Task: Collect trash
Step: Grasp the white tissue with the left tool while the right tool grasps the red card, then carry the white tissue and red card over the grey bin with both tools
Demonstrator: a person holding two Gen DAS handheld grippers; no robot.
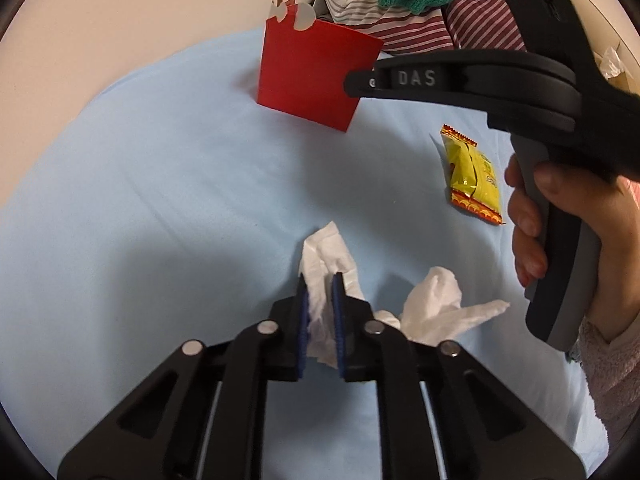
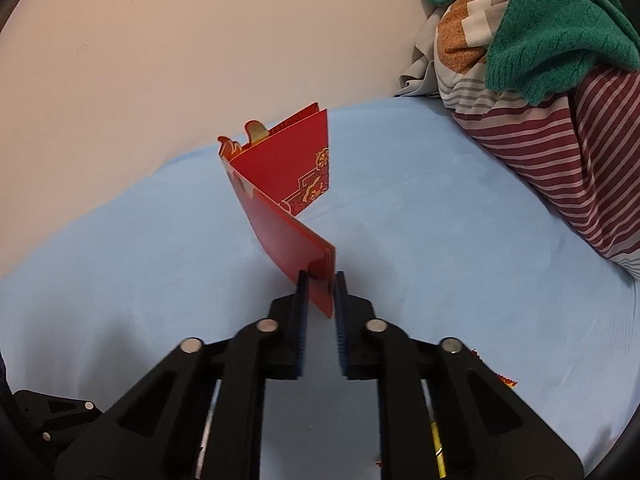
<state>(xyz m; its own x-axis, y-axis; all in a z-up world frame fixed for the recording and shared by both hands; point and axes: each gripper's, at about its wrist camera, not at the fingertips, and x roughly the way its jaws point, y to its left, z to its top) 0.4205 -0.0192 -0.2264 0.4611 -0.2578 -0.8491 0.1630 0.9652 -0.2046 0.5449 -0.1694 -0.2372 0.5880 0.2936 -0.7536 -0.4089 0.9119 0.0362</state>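
The left gripper (image 1: 320, 280) pinches a tissue (image 1: 326, 264); the right gripper (image 2: 320, 280) pinches the red box (image 2: 288, 200), which may tip away from the tissue.

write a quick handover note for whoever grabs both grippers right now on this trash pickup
Left gripper: shut on a crumpled white tissue, low over the blue sheet.
Right gripper: shut on the corner of the red paper box, which stands open on the sheet.
Loose: second tissue and yellow snack wrapper, both on the sheet.
Done: two grips made; nothing visibly in the box.
Left: likely drop the tissue into the box, then collect the other two.
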